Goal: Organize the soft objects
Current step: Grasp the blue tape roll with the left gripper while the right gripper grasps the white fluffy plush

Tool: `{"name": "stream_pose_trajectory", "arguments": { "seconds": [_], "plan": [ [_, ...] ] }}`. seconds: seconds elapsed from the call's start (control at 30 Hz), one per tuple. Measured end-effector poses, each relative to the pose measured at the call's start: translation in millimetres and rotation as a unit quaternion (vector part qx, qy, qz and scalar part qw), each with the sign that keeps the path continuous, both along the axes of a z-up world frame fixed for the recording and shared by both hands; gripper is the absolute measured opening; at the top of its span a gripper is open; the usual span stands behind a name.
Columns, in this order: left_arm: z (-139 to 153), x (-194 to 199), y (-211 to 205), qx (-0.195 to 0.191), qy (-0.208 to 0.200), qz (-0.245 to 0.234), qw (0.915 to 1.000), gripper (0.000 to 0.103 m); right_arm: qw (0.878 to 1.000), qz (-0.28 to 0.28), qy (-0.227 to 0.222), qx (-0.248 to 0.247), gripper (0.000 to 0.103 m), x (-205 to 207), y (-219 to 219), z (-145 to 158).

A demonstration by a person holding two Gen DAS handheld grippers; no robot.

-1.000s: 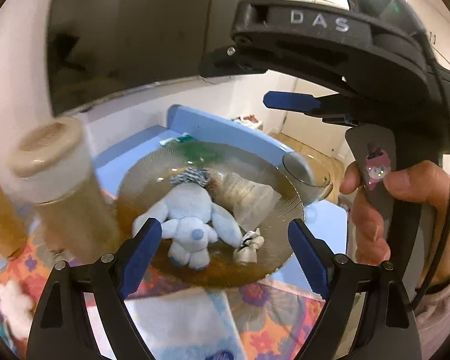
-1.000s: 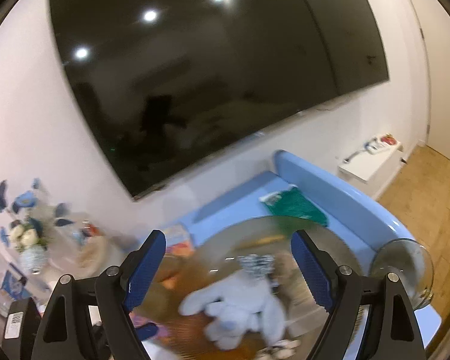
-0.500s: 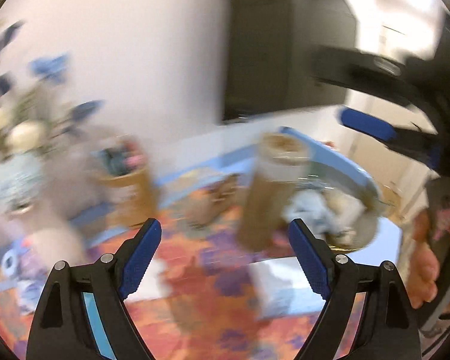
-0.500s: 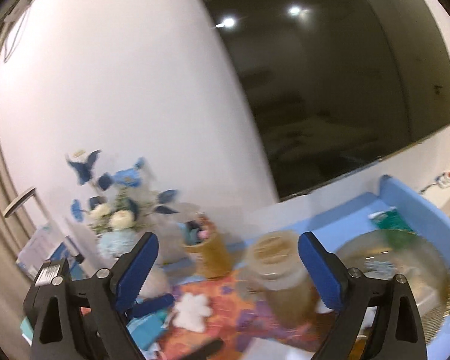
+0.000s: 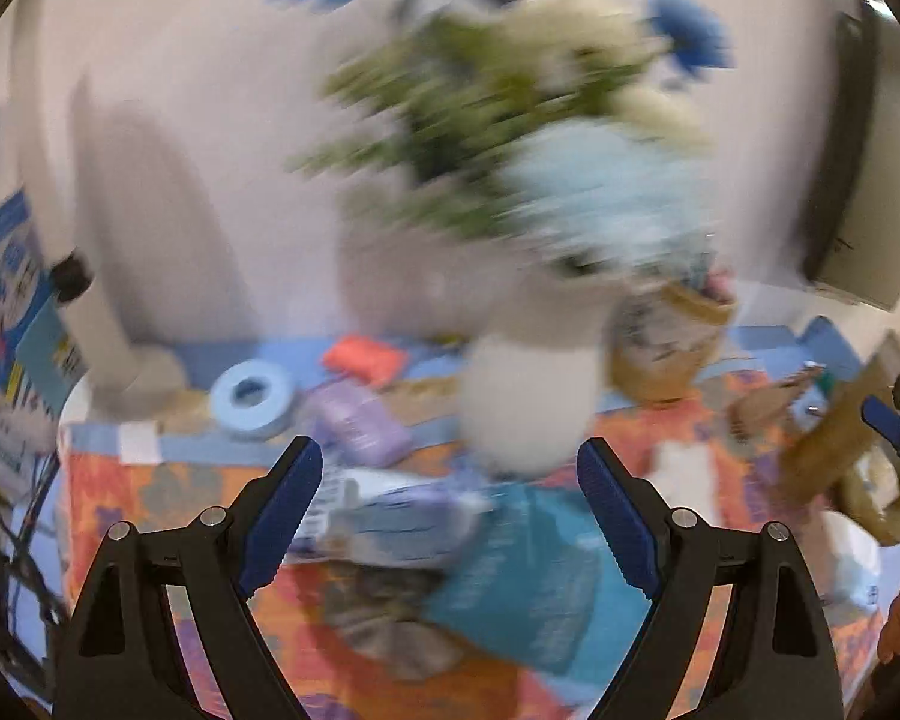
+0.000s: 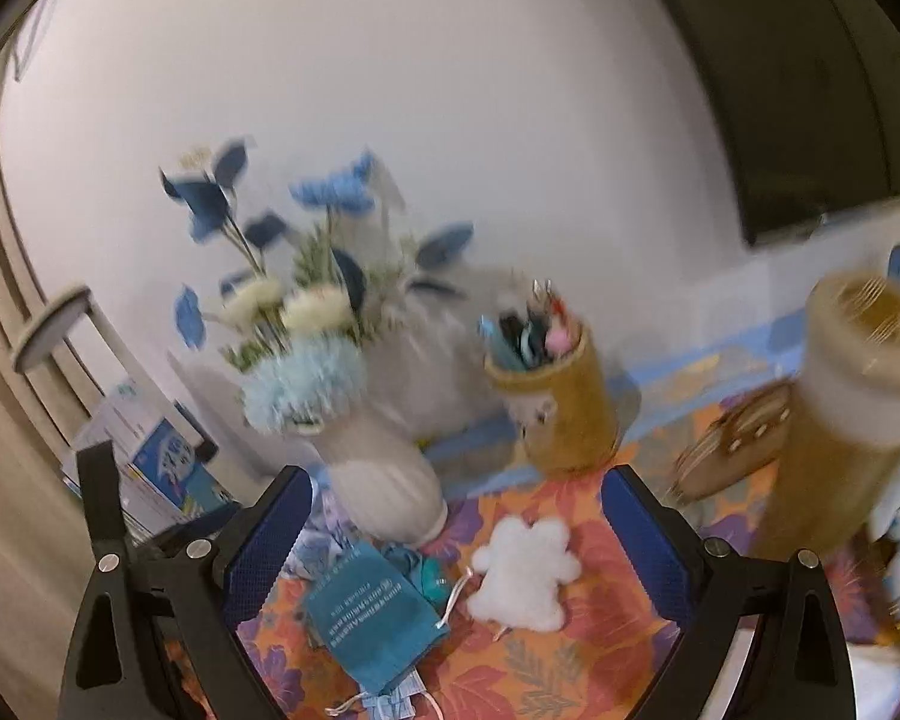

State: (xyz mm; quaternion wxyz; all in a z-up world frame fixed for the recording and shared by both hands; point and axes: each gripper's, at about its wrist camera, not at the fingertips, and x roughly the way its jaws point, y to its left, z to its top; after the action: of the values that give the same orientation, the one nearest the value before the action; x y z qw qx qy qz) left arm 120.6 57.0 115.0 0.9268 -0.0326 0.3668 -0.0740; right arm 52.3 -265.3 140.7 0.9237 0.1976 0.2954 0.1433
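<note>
Right gripper (image 6: 456, 546) jaws wide apart, nothing between the pads, hanging above the flowered cloth (image 6: 576, 654). Just below it lies the white fluffy plush (image 6: 525, 573), flat on the cloth, long axis running near-to-far in the right wrist view with its lobed end toward the vase; thin white cord trails off its near left edge. Left of it, a teal pouch (image 6: 372, 615) lies flat, long axis angled far-left to near-right, with light-blue face masks (image 6: 390, 702) sticking out under its near end. Left gripper (image 5: 450, 513) also spread wide and empty, over the same pouch (image 5: 528, 588) and a crumpled grey fabric (image 5: 390, 630); that view is heavily blurred. Further out: white ribbed vase (image 6: 384, 486) upright, holding blue and cream flowers. Yellow pen cup (image 6: 561, 408) upright, holding pens. Tall amber jar (image 6: 852, 414) with pale lid at right, contents unreadable. Blue tape roll (image 5: 252, 390) near the wall.
</note>
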Motion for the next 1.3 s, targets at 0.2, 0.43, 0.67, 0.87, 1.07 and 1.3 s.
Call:
{"name": "stream_pose_trajectory", "arguments": {
  "seconds": [0.2, 0.43, 0.67, 0.87, 1.07, 1.3],
  "plan": [
    [-41.6, 12.4, 63.6, -0.031, 0.031, 0.062, 0.9971, 0.086, 0.999, 0.000, 0.054, -0.002, 0.097, 24.0, 17.0, -47.9],
    [-75.3, 28.1, 83.8, -0.061, 0.058, 0.061, 0.9946, 0.086, 0.994, -0.023, 0.104, -0.029, 0.097, 45.3, 25.8, -99.8],
    [-66.1, 47.9, 113.5, -0.072, 0.026, 0.096, 0.9924, 0.086, 0.991, -0.021, 0.124, -0.042, 0.097, 57.1, 31.9, -131.5],
    [-80.8, 104.9, 106.4, 0.037, 0.058, 0.092, 0.9934, 0.086, 0.990, -0.027, 0.131, -0.050, 0.097, 73.4, 32.5, -143.3],
    [-98.7, 134.3, 107.2, 0.038, 0.068, 0.079, 0.9939, 0.088, 0.988, -0.029, 0.121, -0.093, 0.101, 84.9, 41.0, -146.7],
    [-111.3, 144.0, 89.1, 0.074, 0.080, 0.045, 0.9930, 0.090, 0.984, -0.021, 0.124, -0.123, 0.103, 90.6, 54.9, -150.4]
  ]
}}
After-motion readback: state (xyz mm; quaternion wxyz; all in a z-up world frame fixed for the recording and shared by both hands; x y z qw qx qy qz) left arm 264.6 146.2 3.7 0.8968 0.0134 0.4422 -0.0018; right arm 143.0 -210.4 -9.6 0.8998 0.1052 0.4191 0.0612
